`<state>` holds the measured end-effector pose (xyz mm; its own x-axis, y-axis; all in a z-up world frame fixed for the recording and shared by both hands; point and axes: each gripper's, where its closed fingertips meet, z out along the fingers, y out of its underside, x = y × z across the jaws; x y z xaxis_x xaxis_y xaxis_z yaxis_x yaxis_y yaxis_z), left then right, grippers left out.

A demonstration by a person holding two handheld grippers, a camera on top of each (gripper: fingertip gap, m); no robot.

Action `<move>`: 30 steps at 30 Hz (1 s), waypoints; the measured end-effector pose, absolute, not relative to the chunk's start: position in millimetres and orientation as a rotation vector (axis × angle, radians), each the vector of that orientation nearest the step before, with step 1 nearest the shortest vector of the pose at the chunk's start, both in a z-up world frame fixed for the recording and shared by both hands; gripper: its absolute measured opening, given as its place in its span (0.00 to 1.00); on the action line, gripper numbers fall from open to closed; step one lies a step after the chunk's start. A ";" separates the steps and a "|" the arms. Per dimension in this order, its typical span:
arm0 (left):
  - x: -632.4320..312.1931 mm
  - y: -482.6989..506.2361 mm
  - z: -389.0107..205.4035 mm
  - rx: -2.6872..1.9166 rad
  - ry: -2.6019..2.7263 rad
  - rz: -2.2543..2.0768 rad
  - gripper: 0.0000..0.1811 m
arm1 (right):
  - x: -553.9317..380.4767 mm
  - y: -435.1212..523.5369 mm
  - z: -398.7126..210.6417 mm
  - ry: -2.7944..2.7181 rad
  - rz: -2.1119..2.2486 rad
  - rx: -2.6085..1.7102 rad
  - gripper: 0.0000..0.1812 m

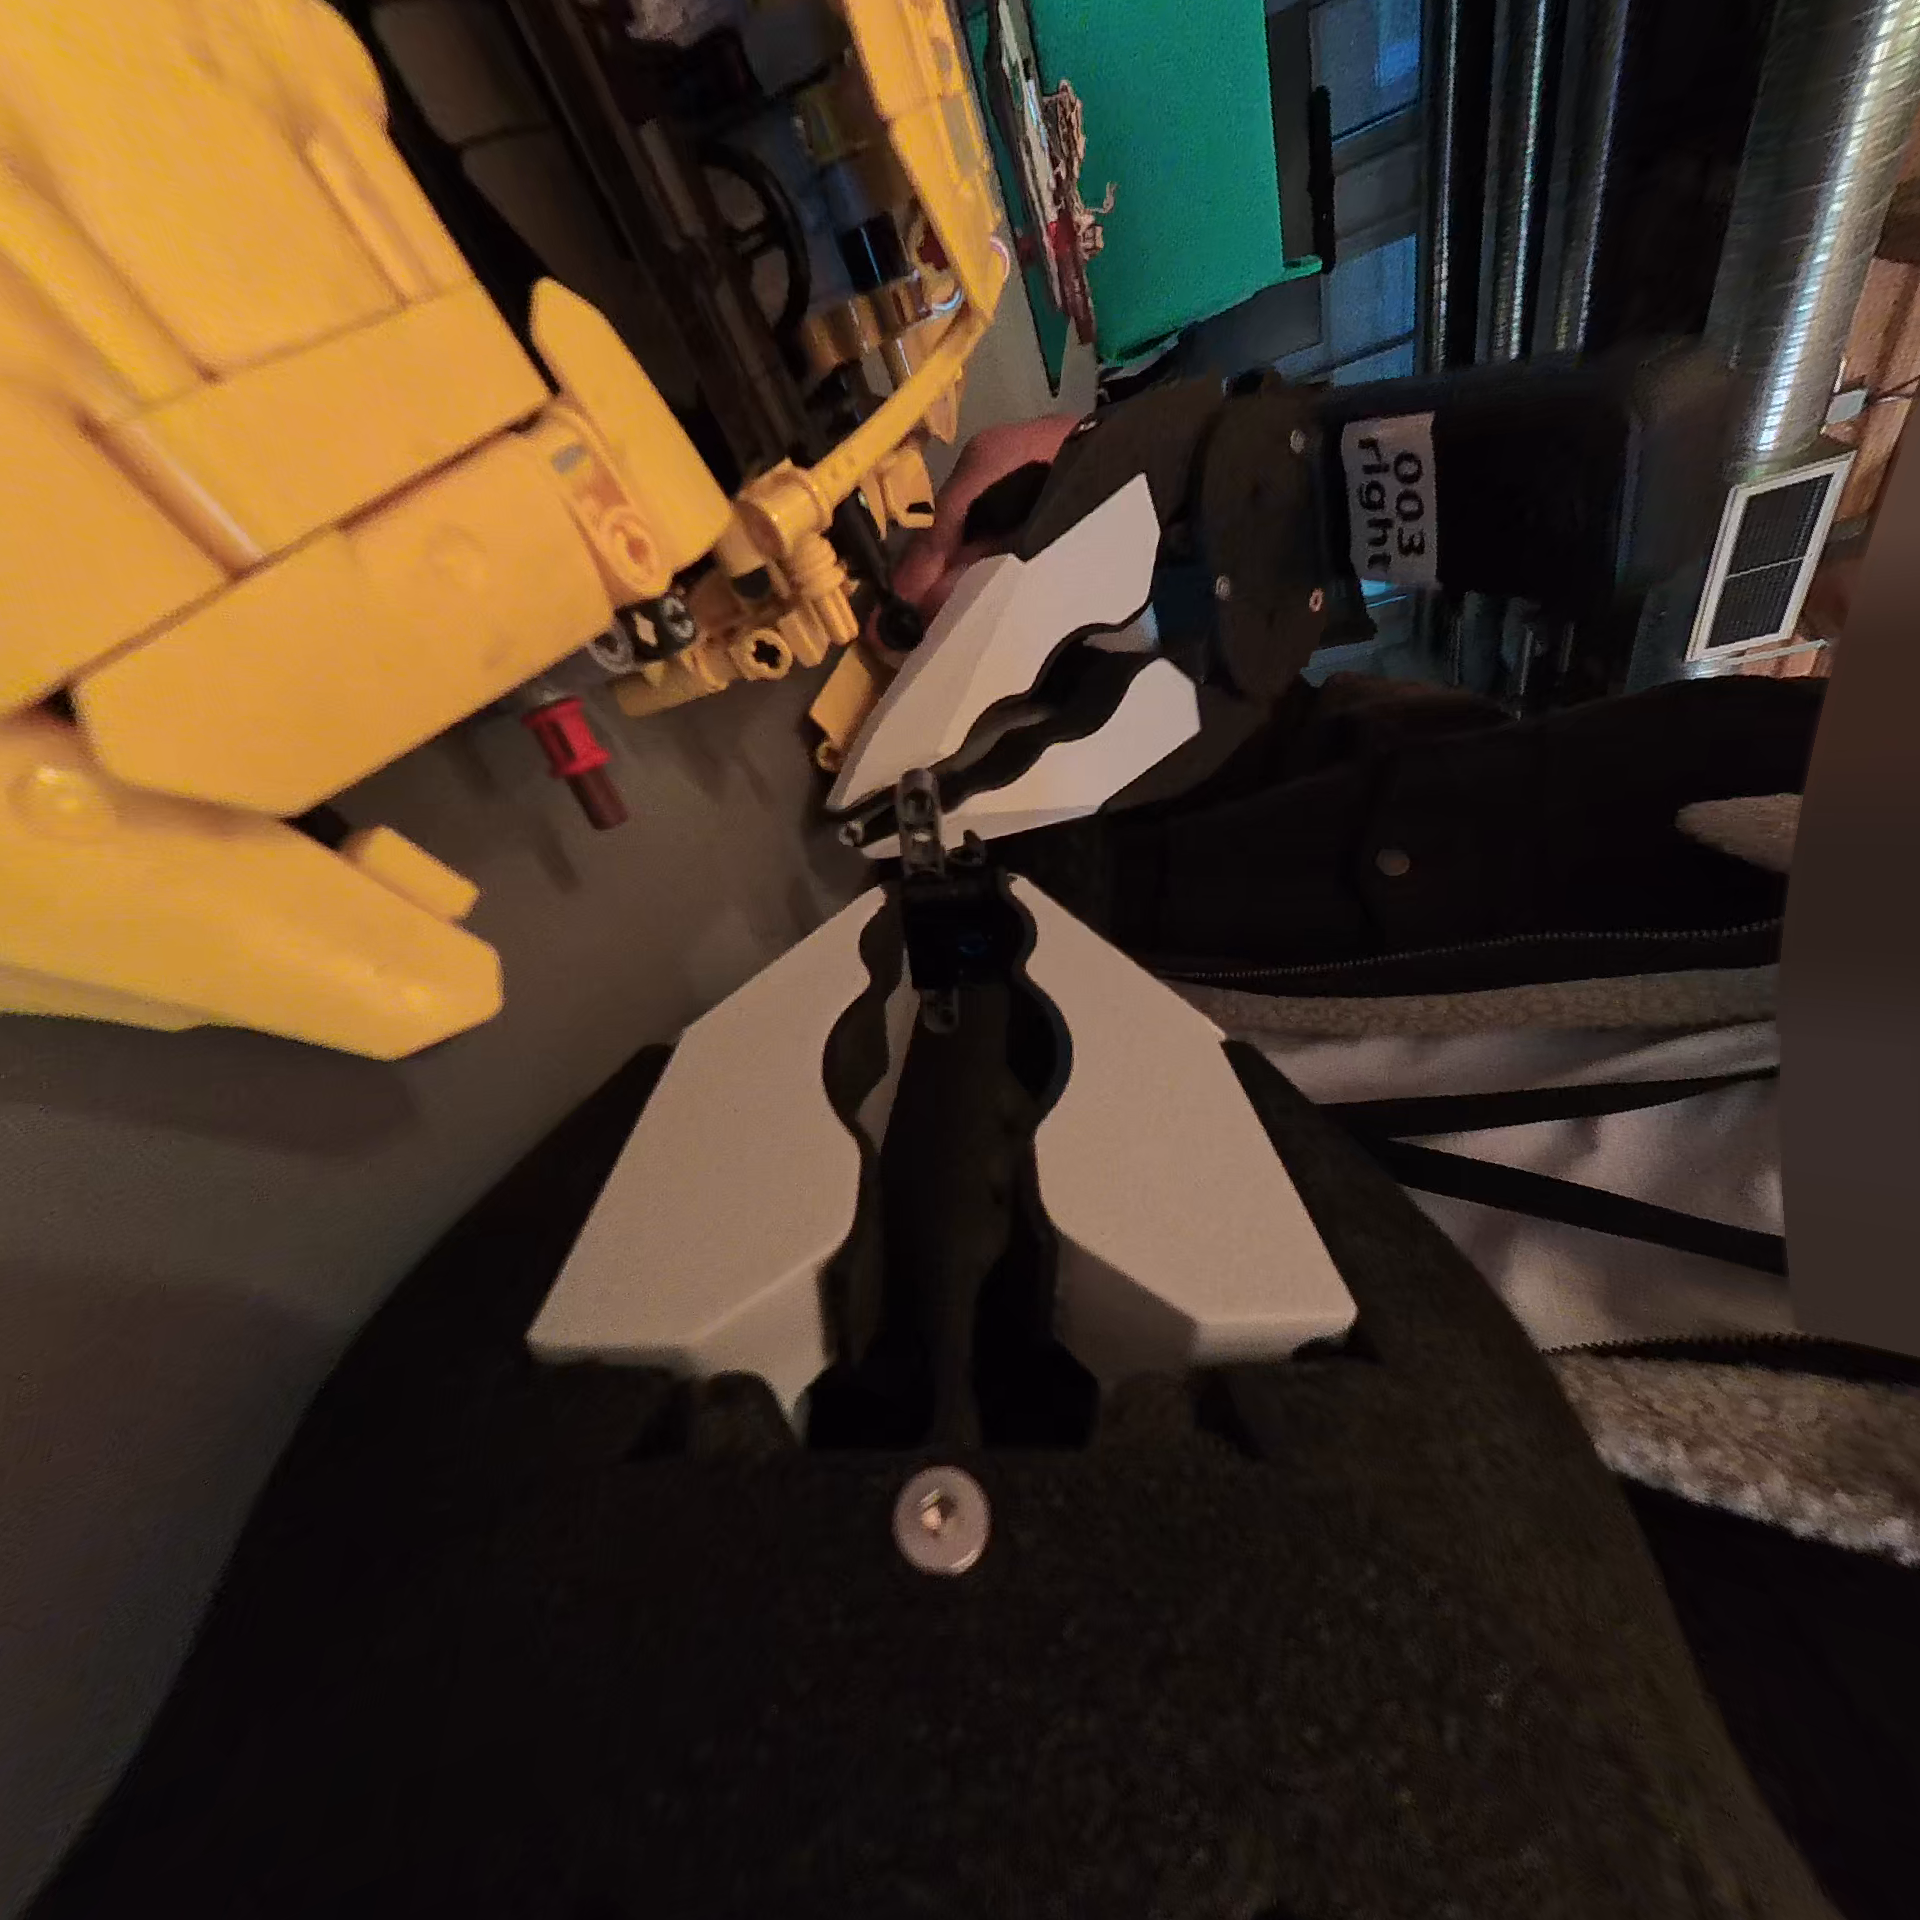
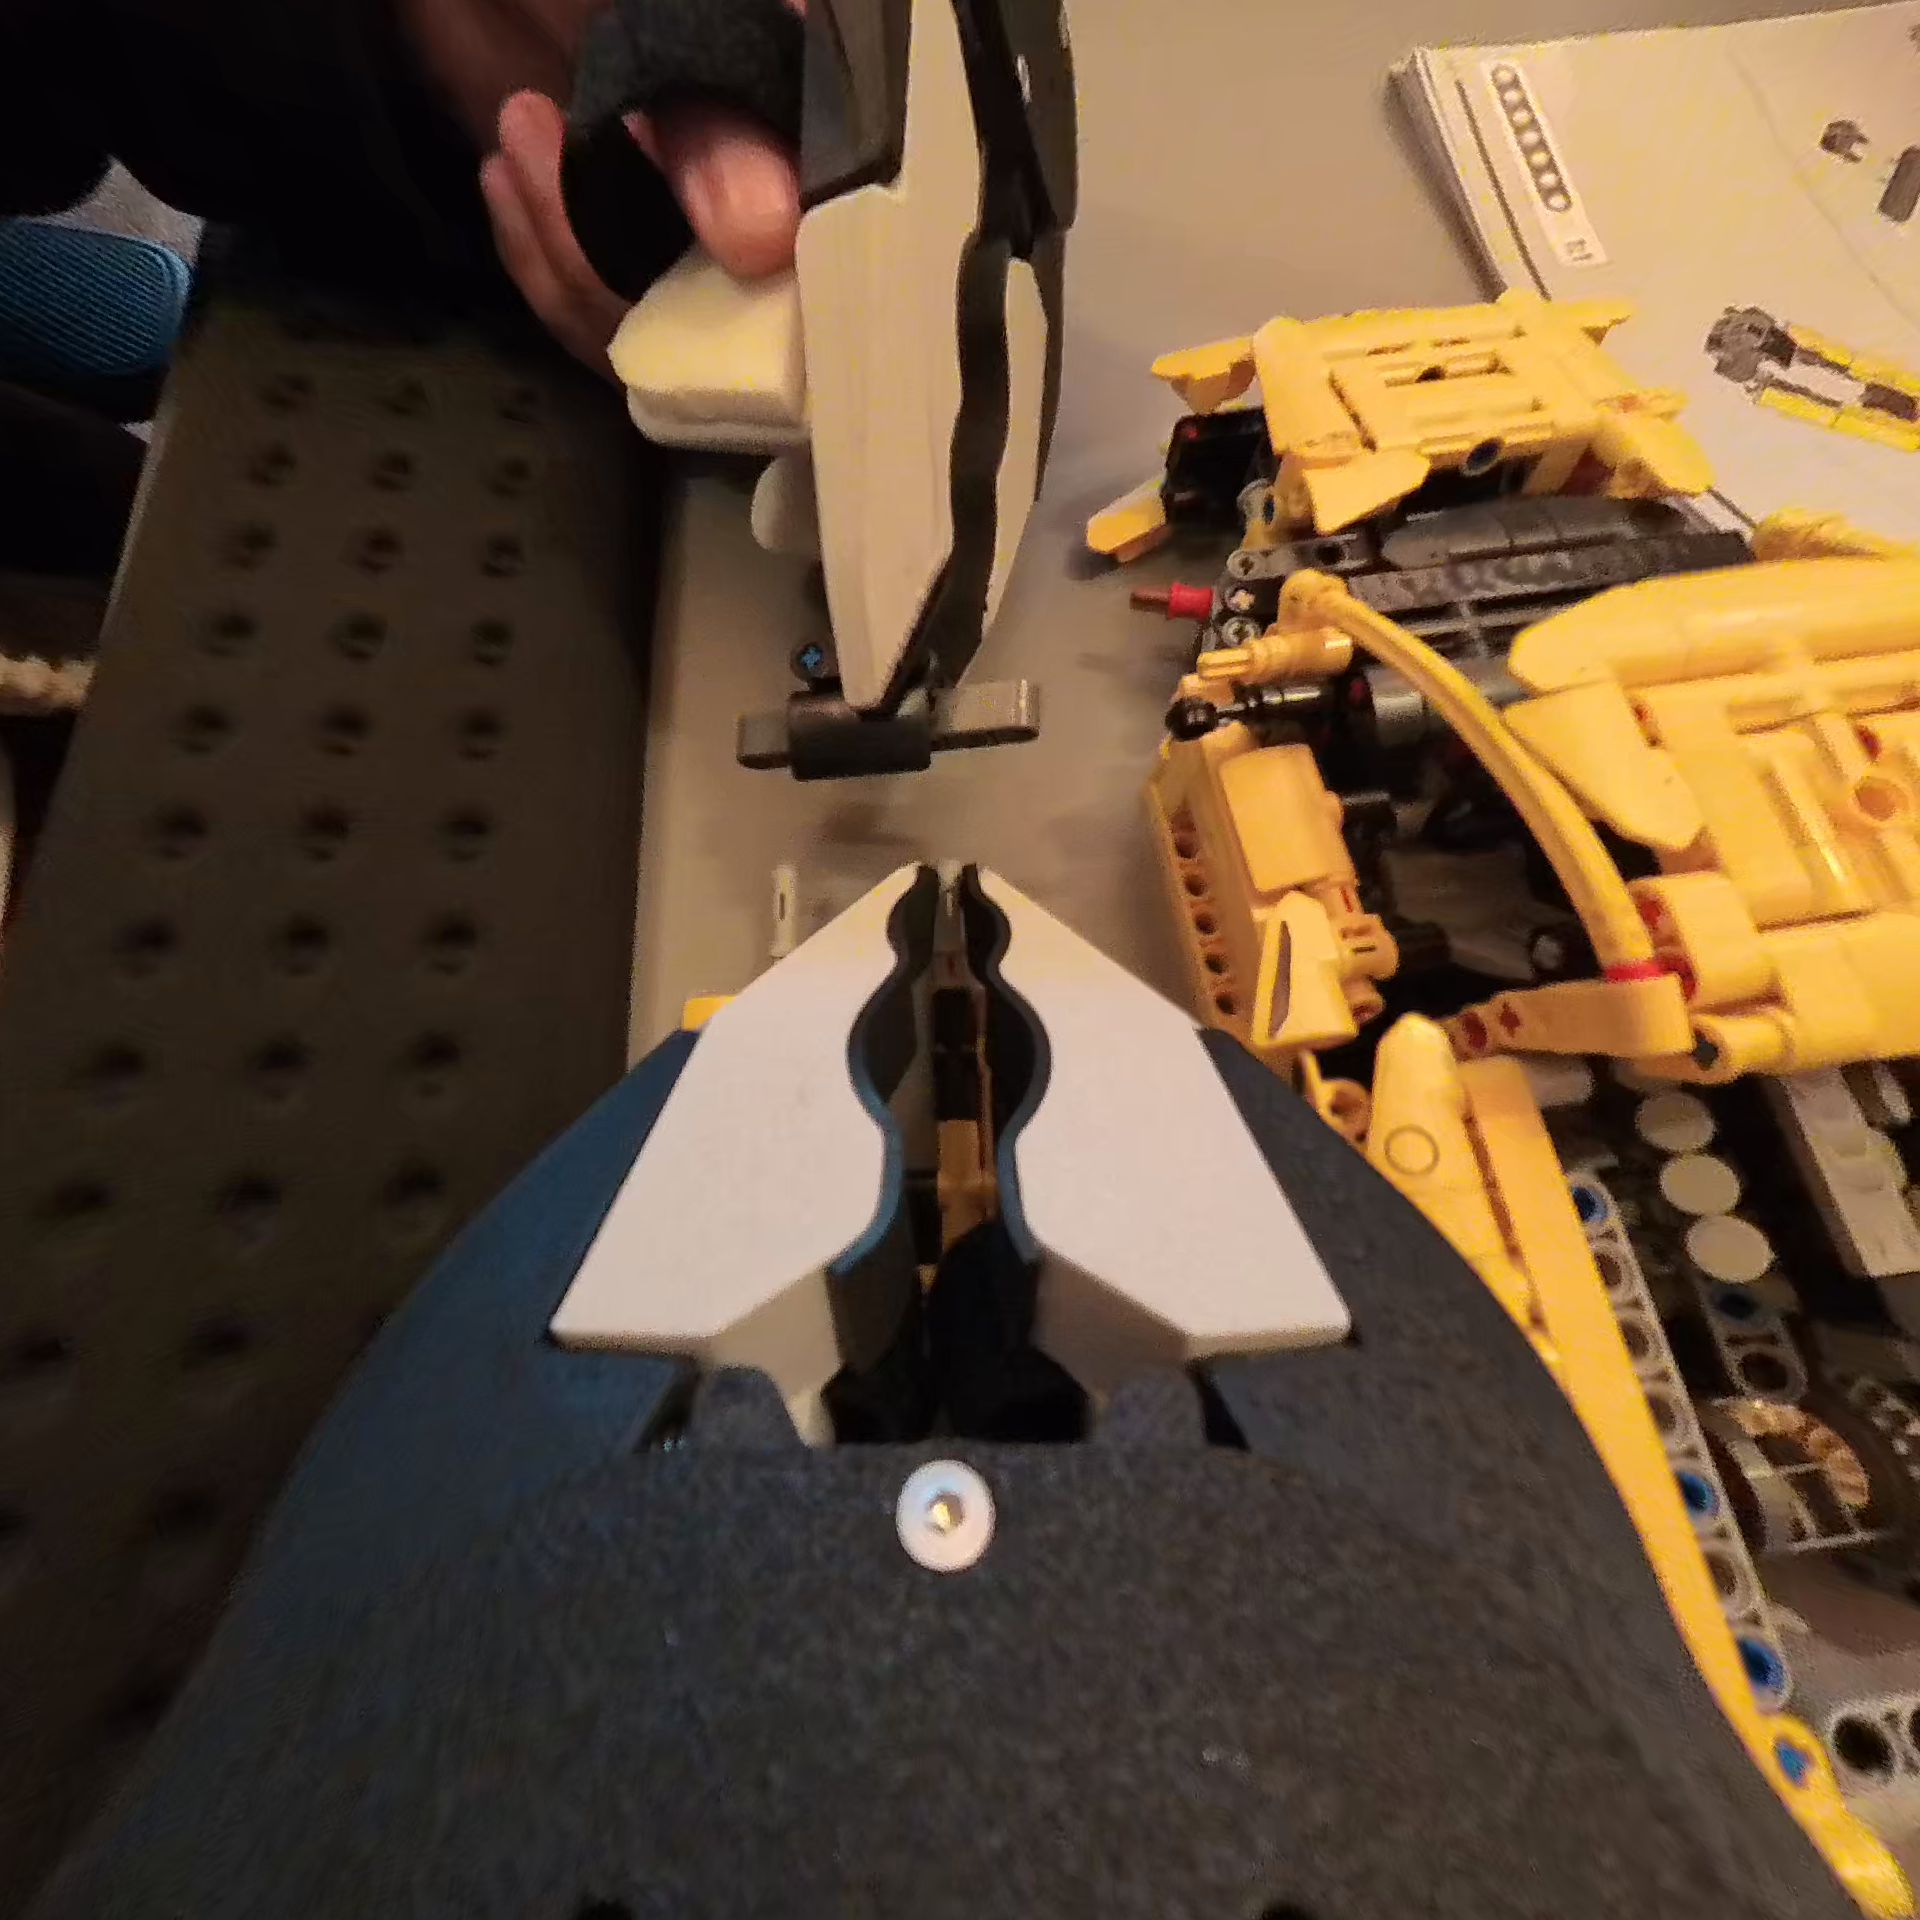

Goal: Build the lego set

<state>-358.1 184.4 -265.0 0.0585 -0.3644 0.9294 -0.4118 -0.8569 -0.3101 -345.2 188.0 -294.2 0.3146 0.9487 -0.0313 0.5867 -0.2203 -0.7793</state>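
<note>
Lego car body, yellow and half-built, sits on the grey surface to your right. Your left hand-held gripper is clenched on a small dark connector piece, lifted clear. Your right hand-held gripper is pinched nearly closed; whether it holds anything, I cannot tell. Hard, slick, featherlight plastic, so grip the flat sides and watch that bendy yellow hose.

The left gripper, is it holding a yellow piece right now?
No, the left gripper is shut on a dark grey and black piece, while the yellow model sits apart on the table.
</note>
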 end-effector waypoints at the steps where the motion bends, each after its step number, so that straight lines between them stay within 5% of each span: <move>1: -358.0 184.2 -266.0 2.268 -0.836 1.953 0.09 | -341.1 186.6 -293.4 -1.350 0.701 -1.923 0.06; 12: -361.5 188.4 -282.0 2.399 -0.855 1.780 0.09 | -261.5 158.6 -290.0 -0.632 1.208 -2.427 0.18; 22: -368.3 172.6 -288.4 2.457 -1.027 1.593 0.12 | -287.6 165.8 -300.1 -0.605 1.267 -2.440 0.00; 30: -372.3 182.9 -269.1 2.655 -1.464 1.562 0.18 | -284.9 167.8 -284.1 -0.602 1.313 -2.344 0.00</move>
